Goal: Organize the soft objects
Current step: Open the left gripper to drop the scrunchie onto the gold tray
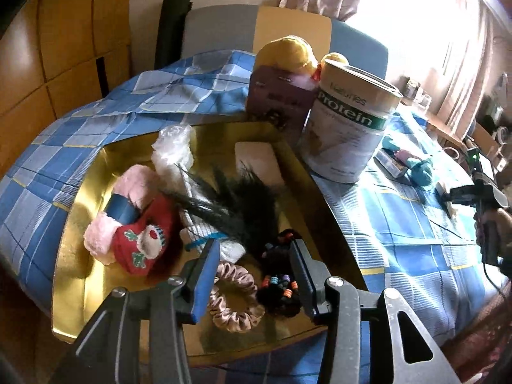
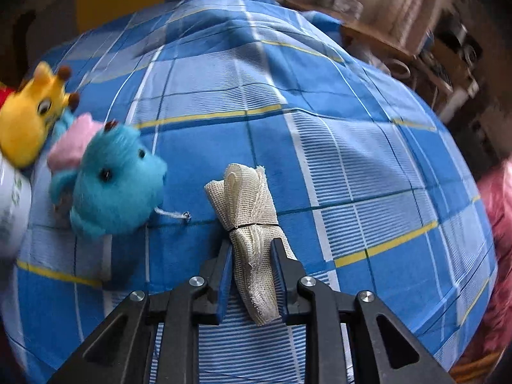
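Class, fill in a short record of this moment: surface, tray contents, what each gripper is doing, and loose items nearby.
surface: blue checked cloth
container: gold tray
in tray: pink scrunchie, red knitted sock, black feathers
left gripper: open above the scrunchie, holding nothing
right gripper: shut on cream gauze roll
loose on cloth: blue plush toy, yellow plush toy

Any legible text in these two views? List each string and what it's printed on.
"Protein": large white letters on a green band on the white canister.
"Natures": smaller grey word just above it on the same canister; partly washed out, so this reading is uncertain.
Purple box behind the canister: dark print, too blurred to read.
Right wrist view: a white container at the left edge shows green marks, unreadable.
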Demonstrator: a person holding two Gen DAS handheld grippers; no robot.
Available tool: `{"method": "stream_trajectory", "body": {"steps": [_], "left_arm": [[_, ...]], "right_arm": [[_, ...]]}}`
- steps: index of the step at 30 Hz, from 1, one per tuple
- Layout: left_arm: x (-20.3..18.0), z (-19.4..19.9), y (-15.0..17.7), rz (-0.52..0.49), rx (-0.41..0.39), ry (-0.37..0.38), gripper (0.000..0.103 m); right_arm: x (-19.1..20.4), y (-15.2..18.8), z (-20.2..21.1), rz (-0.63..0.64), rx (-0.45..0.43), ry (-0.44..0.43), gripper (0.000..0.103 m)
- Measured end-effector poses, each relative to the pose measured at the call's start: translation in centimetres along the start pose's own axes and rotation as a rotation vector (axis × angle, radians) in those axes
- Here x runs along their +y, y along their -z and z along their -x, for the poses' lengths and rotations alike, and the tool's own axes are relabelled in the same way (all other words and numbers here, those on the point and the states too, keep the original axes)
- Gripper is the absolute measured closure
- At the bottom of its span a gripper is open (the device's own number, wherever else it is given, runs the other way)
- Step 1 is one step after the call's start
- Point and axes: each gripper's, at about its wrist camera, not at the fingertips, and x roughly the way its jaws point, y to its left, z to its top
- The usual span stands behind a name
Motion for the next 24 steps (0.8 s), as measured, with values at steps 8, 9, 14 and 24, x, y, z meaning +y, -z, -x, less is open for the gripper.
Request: {"method": "stream_trajectory", "body": {"steps": [8,9,14,24], "left_arm": [[-0.3,-0.2,0.2,-0.011,0.004,0.023,0.056],[-0.4,-0.2,0.3,-0.012,0.004,0.027,0.056],[-0.7,-0.2,0.4,-0.022,0.002,0.046,0.056],[-0.9,-0.5,0.5,-0.037,0.003,0.061,0.056]], "right_arm": [[-1.3,-2.4,0.7,-0.134,0.010,-0.021,0.088],[-1.2,-2.5,0.7,-0.134,0.016,-0.014,0.088],[-0.8,-2.5,0.8,-0.145,0.026,-0.014,0.089],[-0.6,-4.3,3.0,-0.169,-0.023,-0.018,0.089]]}}
